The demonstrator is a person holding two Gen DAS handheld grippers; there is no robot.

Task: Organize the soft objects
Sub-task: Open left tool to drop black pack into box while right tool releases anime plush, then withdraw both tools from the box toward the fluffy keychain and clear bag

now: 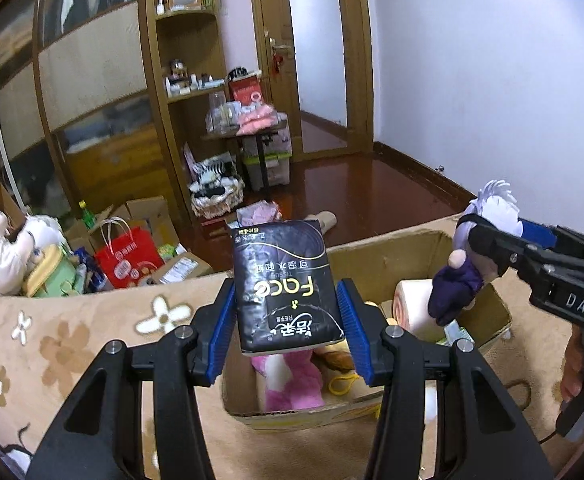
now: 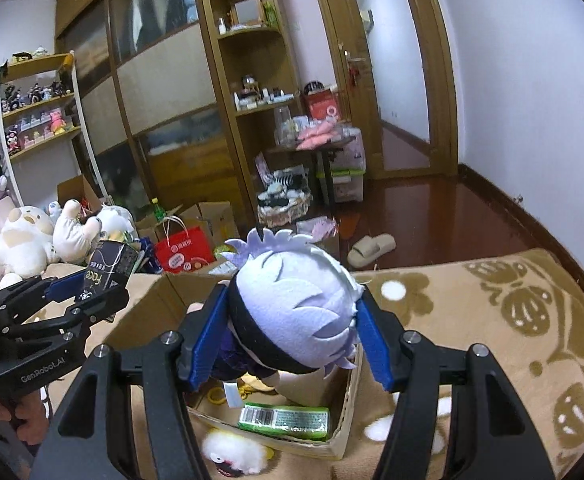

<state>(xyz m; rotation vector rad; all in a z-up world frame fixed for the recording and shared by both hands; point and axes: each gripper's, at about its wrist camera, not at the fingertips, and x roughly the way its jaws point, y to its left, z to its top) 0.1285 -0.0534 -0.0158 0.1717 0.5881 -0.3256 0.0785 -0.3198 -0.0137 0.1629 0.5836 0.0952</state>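
Note:
My left gripper point(image 1: 286, 328) is shut on a black tissue pack point(image 1: 286, 284) and holds it above the open cardboard box point(image 1: 388, 250). It also shows in the right wrist view point(image 2: 92, 284) with the tissue pack point(image 2: 110, 266). My right gripper point(image 2: 288, 326) is shut on a plush doll point(image 2: 296, 304) with pale lilac hair and dark purple clothes, above the box point(image 2: 342, 428). In the left wrist view that right gripper point(image 1: 478, 236) and doll point(image 1: 456, 284) hang over the box's right side. A pink plush point(image 1: 288, 380) and a roll-shaped cushion point(image 1: 412, 304) lie inside.
The box stands on a beige flowered blanket point(image 2: 492, 320). A green packet point(image 2: 284, 418) lies in the box and a white fluffy toy point(image 2: 232, 454) beside it. Plush toys point(image 2: 24, 240), a red bag point(image 2: 186, 250) and cartons crowd the floor at left. A slipper point(image 2: 372, 248) lies on the wooden floor.

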